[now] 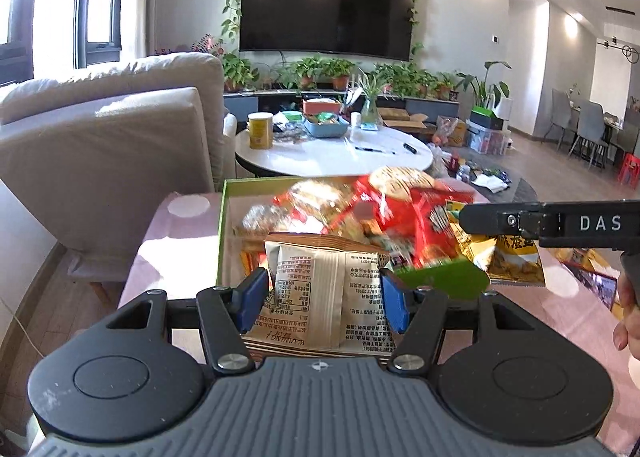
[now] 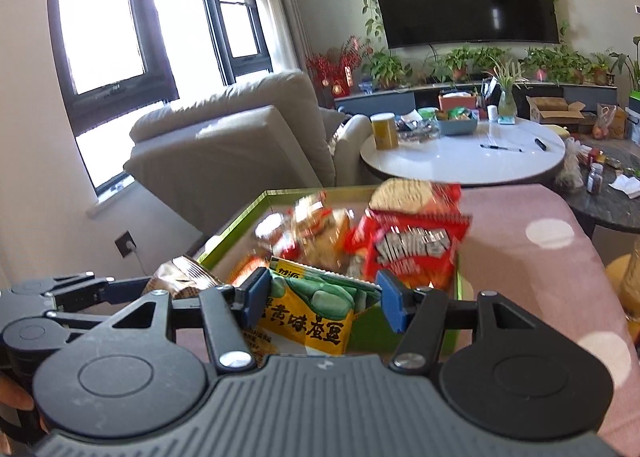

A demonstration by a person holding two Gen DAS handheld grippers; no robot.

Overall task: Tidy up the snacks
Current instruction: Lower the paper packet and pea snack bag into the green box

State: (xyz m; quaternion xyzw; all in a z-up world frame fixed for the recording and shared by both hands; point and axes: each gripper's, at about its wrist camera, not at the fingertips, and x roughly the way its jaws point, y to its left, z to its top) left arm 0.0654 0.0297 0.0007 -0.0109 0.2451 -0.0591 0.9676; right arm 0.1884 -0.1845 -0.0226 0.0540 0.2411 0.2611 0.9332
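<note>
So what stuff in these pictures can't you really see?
- Snacks heaped in the green box: blurred in both views, so their labels are unreadable.
- Beige packet in the left tool: its lower end is hidden behind the tool's body, left wrist view.
- Yellow packet in the right tool: its bottom is hidden the same way, right wrist view.
- Items in the blue tray on the white round table: too small to tell.

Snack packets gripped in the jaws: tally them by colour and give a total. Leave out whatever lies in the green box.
beige printed snack packet, clamped in the left gripper: 1
yellow-and-green foil snack packet, clamped in the right gripper: 1
Total: 2
</note>
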